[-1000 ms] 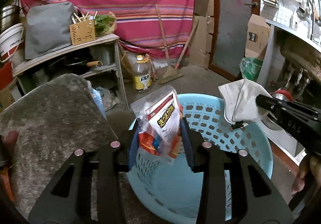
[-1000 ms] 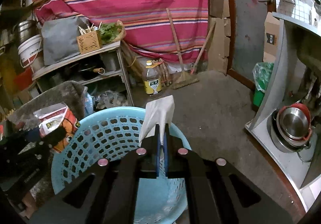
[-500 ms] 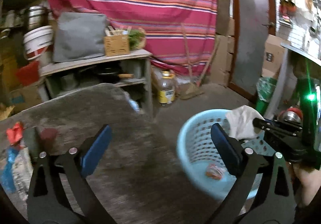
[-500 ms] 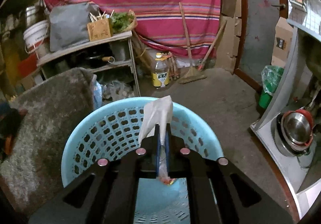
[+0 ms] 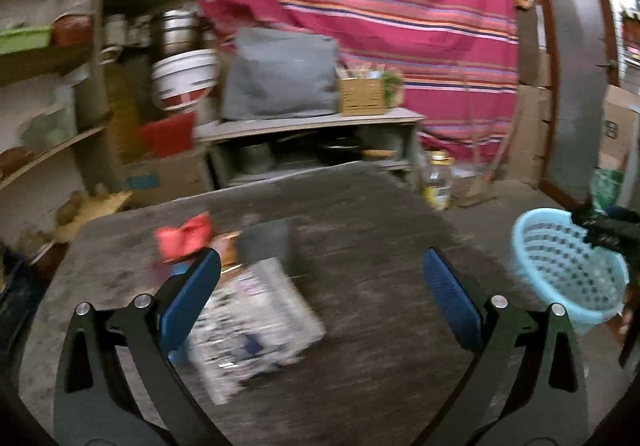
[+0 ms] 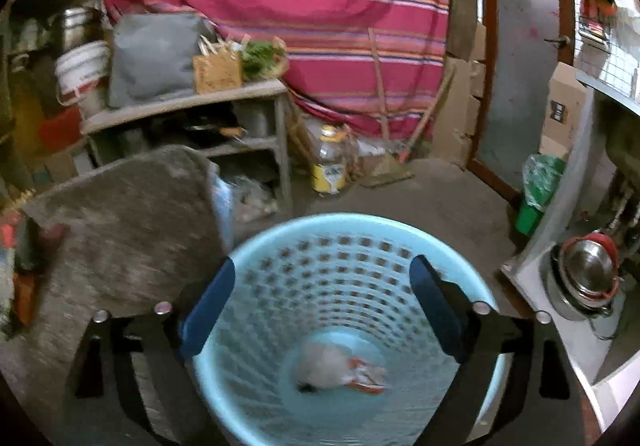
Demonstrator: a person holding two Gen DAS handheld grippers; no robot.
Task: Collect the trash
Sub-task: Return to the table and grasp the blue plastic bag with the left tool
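Trash so far: a white tissue (image 6: pixel 324 366) and a red-and-white snack bag (image 6: pixel 366 376) lie touching at the bottom of the blue basket (image 6: pixel 340 224), lower centre of the right wrist view. Right gripper (image 6: pixel 322 302) hangs over the basket mouth, and its jaws have just been opening, nothing between them now; the tissue sits straight below, so this reads as a drop done from above the rim so it lands inside.

Left gripper (image 5: pixel 326 286) is released too, jaws spread wide and empty, aimed down at the grey table (image 5: pixel 360 206). Basket sits off the table's right edge, at the right of that frame (image 5: pixel 568 266), handy for both hands.

More trash on the table, left of centre in the left view: a printed white-and-blue packet (image 5: pixel 256 326) lying flat just past the left finger, a red wrapper (image 5: pixel 184 238) behind it, a small brown thing beside that, too blurred to name. Wide jaws suit the flat packet, likely the next pick. Frame is smeared, so exact contact is unclear.

Backdrop: striped cloth (image 5: pixel 380 6), shelf unit (image 5: pixel 312 126), oil bottle (image 6: pixel 330 162) on the floor.
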